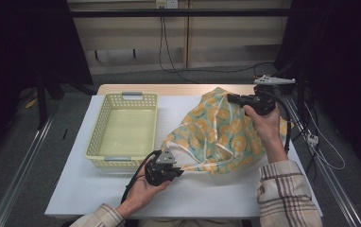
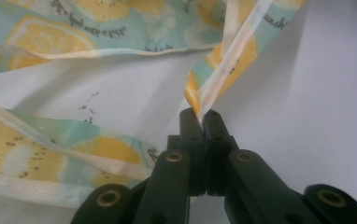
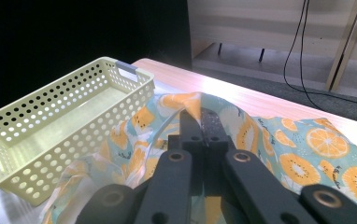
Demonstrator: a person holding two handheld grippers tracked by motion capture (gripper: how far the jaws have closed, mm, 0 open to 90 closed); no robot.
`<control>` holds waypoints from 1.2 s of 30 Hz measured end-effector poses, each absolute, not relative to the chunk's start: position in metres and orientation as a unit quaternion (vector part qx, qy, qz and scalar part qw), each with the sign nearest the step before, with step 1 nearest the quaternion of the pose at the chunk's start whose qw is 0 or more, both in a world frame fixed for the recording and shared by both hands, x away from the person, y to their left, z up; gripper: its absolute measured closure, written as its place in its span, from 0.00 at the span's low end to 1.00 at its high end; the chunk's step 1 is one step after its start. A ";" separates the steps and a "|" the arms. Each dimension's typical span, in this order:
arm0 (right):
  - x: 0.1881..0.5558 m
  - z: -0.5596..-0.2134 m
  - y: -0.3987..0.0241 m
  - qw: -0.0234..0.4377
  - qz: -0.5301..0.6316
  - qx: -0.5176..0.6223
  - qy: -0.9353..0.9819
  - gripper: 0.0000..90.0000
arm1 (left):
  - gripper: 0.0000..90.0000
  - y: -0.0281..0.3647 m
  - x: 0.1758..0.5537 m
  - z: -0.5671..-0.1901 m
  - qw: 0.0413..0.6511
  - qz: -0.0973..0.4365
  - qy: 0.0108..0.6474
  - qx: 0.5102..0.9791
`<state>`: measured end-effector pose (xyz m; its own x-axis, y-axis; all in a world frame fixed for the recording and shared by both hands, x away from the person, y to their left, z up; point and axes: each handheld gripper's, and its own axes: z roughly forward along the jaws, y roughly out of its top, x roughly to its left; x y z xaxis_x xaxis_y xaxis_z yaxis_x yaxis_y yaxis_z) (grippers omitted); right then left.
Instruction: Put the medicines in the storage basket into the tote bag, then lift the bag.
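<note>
Left tongs clamped on fruit-print cloth, right tongs likewise, pinched edges hidden between jaws.

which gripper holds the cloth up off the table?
The right gripper, shut on the fruit-print cloth at its raised peak; the left gripper pinches a low corner.

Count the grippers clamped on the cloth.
2: the left gripper pinches the cloth at its near-left corner; the right gripper holds its raised far edge.

cloth | orange-slice print, teal | crumpled, lifted | beside basket
</note>
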<state>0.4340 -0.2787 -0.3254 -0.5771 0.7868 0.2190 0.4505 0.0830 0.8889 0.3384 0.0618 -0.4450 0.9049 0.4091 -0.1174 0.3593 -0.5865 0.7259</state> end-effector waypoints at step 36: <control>0.438 -0.306 -0.285 0.177 0.529 0.432 0.709 1.00 | 1.00 0.098 0.347 -0.343 0.532 0.109 0.220 0.810</control>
<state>0.4383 -0.2847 -0.3057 -0.5643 0.7996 0.2054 0.4240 0.0672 0.9031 0.3474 0.0981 -0.3430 0.8794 0.4727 -0.0574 0.2401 -0.3361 0.9107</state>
